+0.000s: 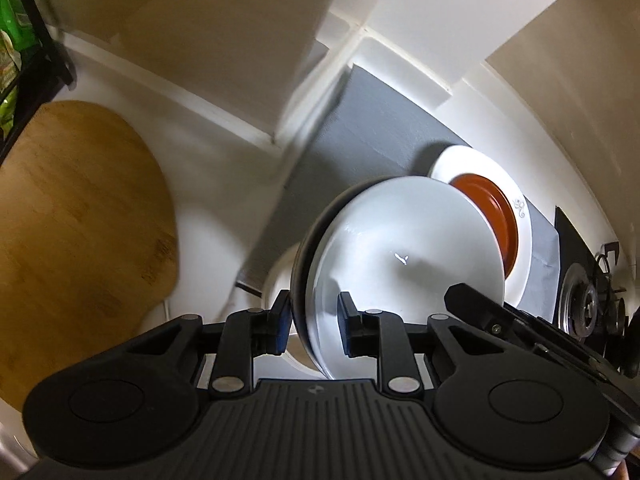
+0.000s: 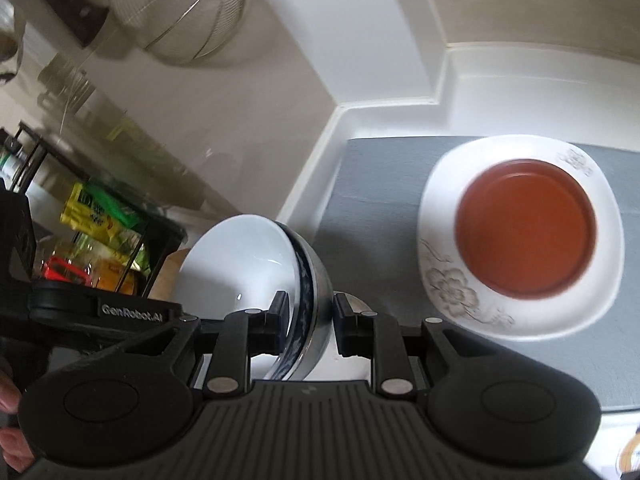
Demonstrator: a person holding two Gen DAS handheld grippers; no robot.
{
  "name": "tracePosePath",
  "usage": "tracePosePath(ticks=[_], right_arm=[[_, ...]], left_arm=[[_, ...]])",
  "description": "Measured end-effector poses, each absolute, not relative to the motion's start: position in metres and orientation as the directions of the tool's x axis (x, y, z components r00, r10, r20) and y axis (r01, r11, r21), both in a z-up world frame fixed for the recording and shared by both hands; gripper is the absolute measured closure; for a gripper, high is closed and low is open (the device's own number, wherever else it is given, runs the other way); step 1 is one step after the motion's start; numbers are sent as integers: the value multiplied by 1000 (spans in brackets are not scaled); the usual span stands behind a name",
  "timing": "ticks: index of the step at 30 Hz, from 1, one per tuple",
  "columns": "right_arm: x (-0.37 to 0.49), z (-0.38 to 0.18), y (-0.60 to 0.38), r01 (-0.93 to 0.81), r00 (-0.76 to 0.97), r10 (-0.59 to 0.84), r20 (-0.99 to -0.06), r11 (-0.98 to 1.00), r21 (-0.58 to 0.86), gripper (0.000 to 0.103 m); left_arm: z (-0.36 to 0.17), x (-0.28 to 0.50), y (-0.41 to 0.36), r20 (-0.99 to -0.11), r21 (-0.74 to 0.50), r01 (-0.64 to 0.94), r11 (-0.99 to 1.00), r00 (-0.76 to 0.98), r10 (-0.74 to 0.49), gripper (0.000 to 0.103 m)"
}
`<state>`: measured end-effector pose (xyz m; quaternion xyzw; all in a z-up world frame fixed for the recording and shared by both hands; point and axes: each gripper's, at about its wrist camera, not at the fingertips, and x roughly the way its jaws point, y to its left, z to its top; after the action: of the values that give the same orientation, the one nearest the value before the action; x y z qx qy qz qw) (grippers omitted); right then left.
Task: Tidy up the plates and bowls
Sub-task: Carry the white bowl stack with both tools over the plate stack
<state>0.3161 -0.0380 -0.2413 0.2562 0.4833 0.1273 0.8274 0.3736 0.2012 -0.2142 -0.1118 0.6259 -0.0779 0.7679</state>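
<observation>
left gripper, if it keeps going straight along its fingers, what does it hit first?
Nothing before the held load: the left gripper already clamps the rim of the white bowl with a dark outer band. Pushed on, that bowl would likely meet the grey mat first, then the white corner wall; depth is unclear.

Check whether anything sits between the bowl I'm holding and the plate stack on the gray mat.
Nothing visible does. In the right wrist view only bare gray mat lies between the white bowl and the floral plate, which carries a red-brown dish.
</observation>
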Motion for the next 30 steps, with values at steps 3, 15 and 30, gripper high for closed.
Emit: tracePosePath(ticks=[3,15,30], right_arm=[[318,-249,-32,38,476,460,-750,841,540,78],[309,-288,-24,80,399,431,-809,863,499,78],[294,-298,-39,104,396,471,-788,830,548,75]], left_arm=[[-223,377,203,-950,-260,-24,965,184,-252,78],[-265,374,194,-966,-251,-16,968,72,-249,78],[-274,375,206,-948,-306,-10,952,99,-303,78]])
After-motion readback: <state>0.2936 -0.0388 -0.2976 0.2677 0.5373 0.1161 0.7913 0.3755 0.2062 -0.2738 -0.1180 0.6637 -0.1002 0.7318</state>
